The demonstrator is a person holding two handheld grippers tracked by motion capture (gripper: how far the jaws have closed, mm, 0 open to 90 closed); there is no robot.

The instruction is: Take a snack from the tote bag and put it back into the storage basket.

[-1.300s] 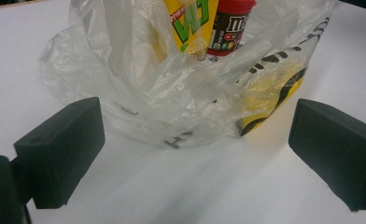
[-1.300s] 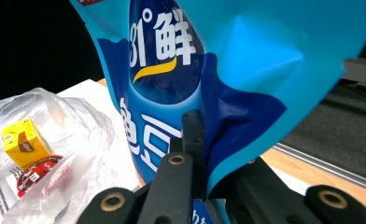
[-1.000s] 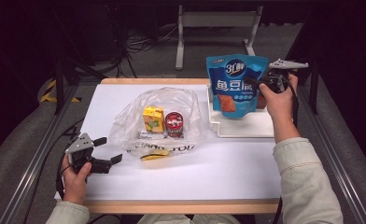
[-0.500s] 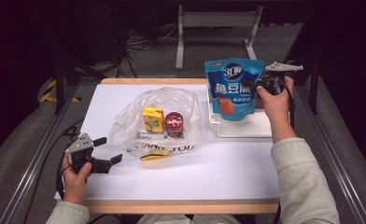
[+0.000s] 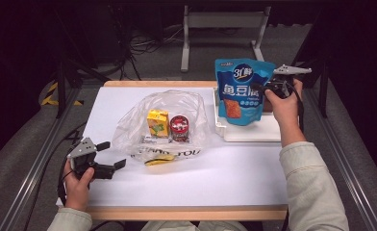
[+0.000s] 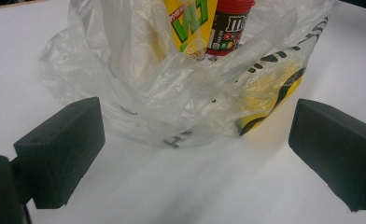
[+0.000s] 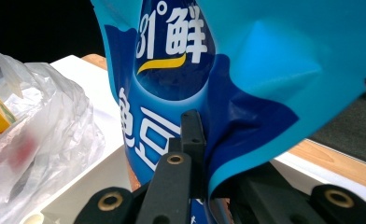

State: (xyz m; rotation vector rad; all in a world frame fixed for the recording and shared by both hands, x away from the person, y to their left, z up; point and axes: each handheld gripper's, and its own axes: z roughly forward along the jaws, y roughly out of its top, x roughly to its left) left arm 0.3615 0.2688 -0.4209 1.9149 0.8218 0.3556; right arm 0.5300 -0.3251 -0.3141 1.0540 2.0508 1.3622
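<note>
My right gripper (image 5: 260,89) is shut on the side edge of a blue snack pouch (image 5: 243,94), which hangs upright over the white tray (image 5: 221,129). In the right gripper view the black jaws (image 7: 197,137) pinch the pouch (image 7: 172,70); they have just eased a trace and still grip it. At the table's near left, my left gripper (image 5: 111,154) stands open, pointing at a clear plastic bag (image 5: 162,113). The bag (image 6: 172,93) lies beyond the wide-apart pads and holds a yellow carton (image 6: 190,23) and a red candy tub (image 6: 230,23).
The white table top (image 5: 215,178) has a wooden front edge. A metal stand (image 5: 220,29) and cables sit on the dark floor behind the table. Rails run along both sides.
The right hand has shifted slightly with the pouch still in its grip. The left hand and the plastic bag have kept still.
</note>
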